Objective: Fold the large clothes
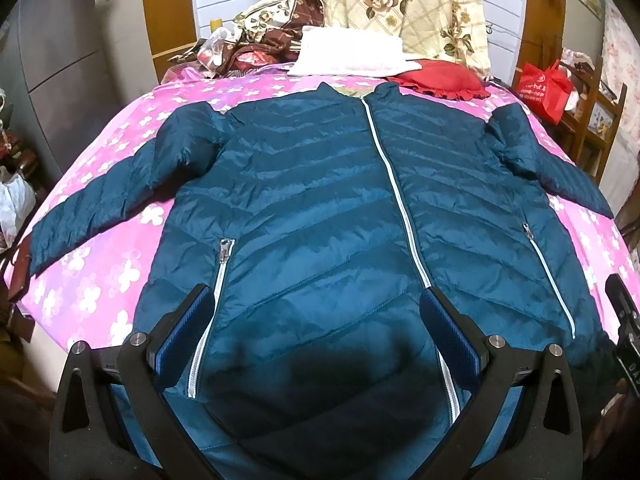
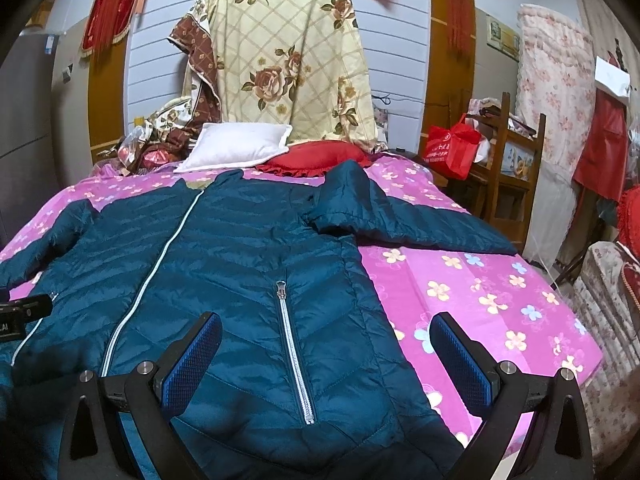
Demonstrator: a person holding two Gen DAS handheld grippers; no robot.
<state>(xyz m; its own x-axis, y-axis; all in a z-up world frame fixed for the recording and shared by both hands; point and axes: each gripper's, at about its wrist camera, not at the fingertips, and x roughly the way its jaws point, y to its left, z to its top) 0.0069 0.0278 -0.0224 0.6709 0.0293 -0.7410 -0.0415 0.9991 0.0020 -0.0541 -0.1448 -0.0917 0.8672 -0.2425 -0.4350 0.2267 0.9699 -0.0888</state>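
A teal quilted puffer jacket lies flat, front up and zipped, on a pink flowered bedspread. It also shows in the right wrist view. Both sleeves spread outward. My left gripper is open above the jacket's hem, between the left pocket zip and the centre zip. My right gripper is open above the hem's right part, straddling the right pocket zip and the jacket's right edge. Neither holds anything.
A white pillow and a red cushion lie at the bed's head, with a floral quilt draped behind. A wooden chair with a red bag stands right of the bed. Clutter sits at the left.
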